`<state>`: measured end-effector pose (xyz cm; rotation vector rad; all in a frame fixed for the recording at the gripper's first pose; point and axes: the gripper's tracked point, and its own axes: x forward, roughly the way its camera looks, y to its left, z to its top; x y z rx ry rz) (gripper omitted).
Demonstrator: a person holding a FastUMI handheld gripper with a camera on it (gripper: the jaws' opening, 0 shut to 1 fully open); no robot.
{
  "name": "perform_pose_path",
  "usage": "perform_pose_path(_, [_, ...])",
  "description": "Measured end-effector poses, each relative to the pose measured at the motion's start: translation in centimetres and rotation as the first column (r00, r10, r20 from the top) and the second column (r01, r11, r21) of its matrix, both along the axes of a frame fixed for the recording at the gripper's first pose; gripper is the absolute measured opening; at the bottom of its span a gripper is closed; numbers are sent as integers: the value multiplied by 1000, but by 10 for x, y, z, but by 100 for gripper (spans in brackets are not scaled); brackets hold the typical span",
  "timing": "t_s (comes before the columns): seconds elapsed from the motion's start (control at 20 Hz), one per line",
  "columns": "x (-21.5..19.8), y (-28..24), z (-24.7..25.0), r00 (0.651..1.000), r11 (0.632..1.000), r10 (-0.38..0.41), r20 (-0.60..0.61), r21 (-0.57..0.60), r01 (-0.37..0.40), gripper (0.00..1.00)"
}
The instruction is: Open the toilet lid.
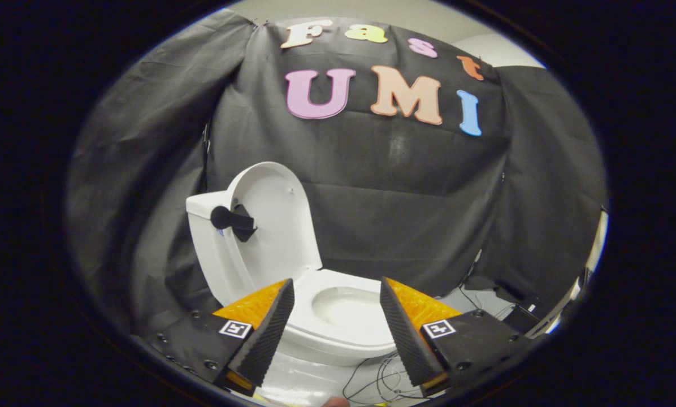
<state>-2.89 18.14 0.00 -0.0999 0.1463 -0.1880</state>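
Toilet lid [278, 220] stands raised, leaning back against the tank [202, 206], beyond the fingers and off toward the left one. By the look of it the opening itself is done.

Left of the lid: the white tank, its top edge level with the lid's middle. A dark handle piece [233, 221] juts from the lid's left edge, overlapping the tank front (likely the grab point for this task, though I cannot tell how it is fixed on).

Between the fingers and just ahead of them: the seat [343, 328] lies flat over the bowl [346, 308], which is exposed and looks bare inside.

Gripper [337, 288]: fingers spread wide, nothing between them, touching neither lid nor seat. Released, well short of the toilet.

Right of the right finger: thin cables [372, 379] trail across the floor beside the pedestal, and draped black cloth [541, 198] hangs behind.

Step in hand, as I judge it: after the lift, backed clear of the lid. What remains is small: confirm the lid rests steady against the tank and won't tip forward, then hold the fingers apart and clear of the handle piece. If the lid did sag, the next move would call for a reach up and left to that handle.
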Motion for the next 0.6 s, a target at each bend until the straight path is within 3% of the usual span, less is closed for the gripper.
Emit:
perform_pose_path(0.15, [-3,0,14,998,1000,-14,57,16,13,94])
perform_pose_path(0.6, [2,-9,2,998,998,-59,20,29,58,94])
